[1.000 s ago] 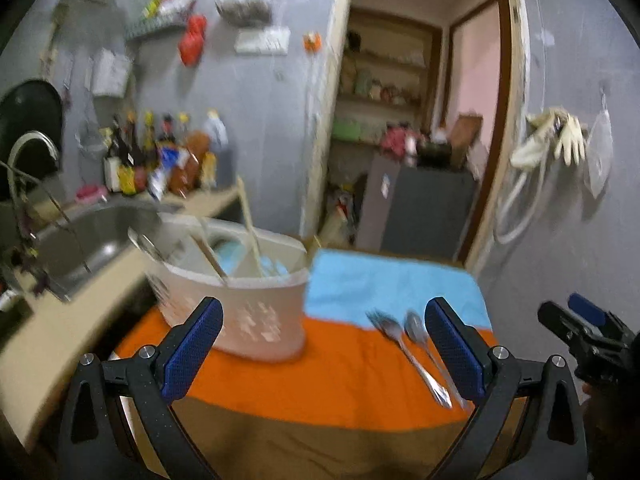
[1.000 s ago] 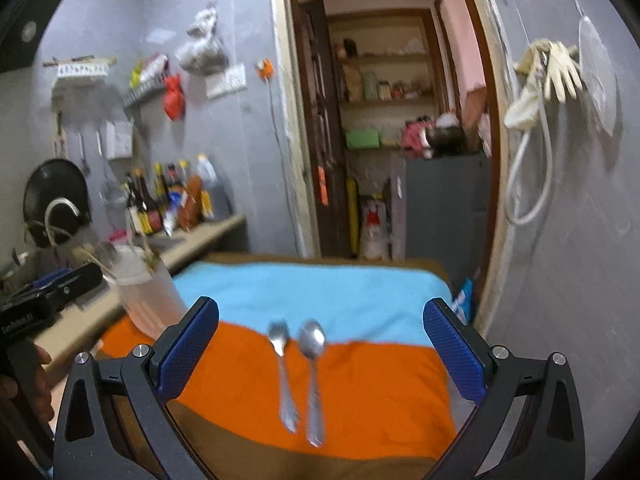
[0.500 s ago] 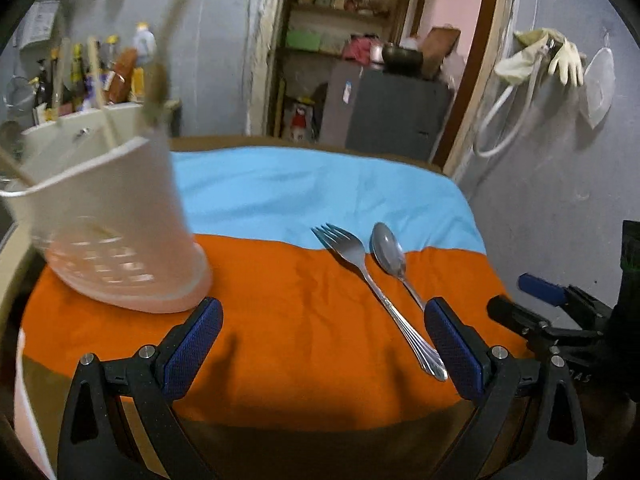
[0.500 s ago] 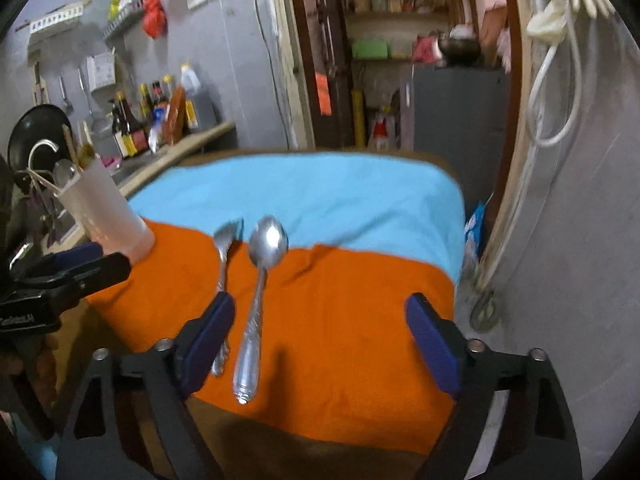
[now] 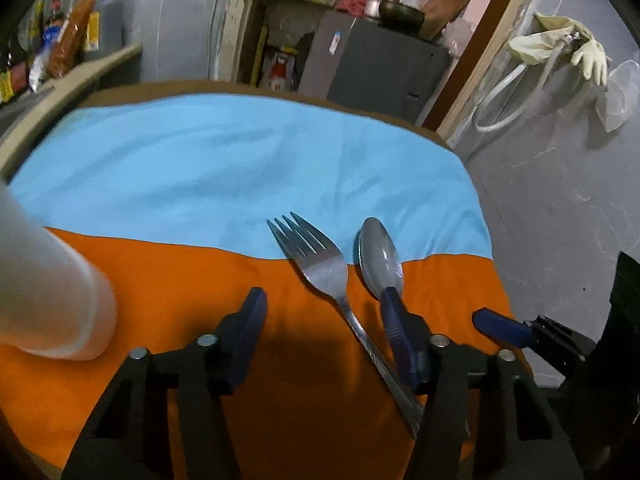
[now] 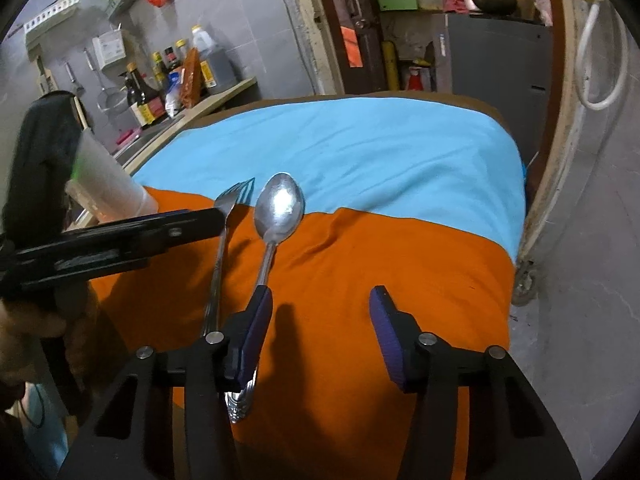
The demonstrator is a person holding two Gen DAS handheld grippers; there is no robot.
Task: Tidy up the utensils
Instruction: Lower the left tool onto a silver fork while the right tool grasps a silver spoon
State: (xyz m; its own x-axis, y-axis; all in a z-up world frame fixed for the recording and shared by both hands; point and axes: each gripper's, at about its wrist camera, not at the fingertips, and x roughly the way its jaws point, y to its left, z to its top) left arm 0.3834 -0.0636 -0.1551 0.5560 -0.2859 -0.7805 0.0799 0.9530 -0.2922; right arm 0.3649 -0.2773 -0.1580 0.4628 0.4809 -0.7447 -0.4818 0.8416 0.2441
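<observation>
A steel fork (image 5: pixel 320 264) and a steel spoon (image 5: pixel 380 258) lie side by side on the orange and blue cloth (image 5: pixel 224 168). My left gripper (image 5: pixel 322 308) is open and low over the fork's handle, with the handle between its fingers. In the right wrist view the fork (image 6: pixel 224 224) and spoon (image 6: pixel 280 208) lie left of centre. My right gripper (image 6: pixel 320 304) is open, its left finger over the spoon's handle. The white utensil holder (image 5: pixel 44 300) stands at the left; it also shows in the right wrist view (image 6: pixel 108 184).
The left gripper's body (image 6: pixel 112 240) crosses the right wrist view beside the fork. A counter with bottles (image 6: pixel 172 76) runs along the left. A doorway with a grey cabinet (image 6: pixel 496 56) lies behind the table. The table's right edge drops to a grey floor (image 6: pixel 580 280).
Both grippers have moved forward and down toward the cutlery. The left now straddles the fork's handle and the right has reached the spoon's handle. The holder has slid to the left edge.
</observation>
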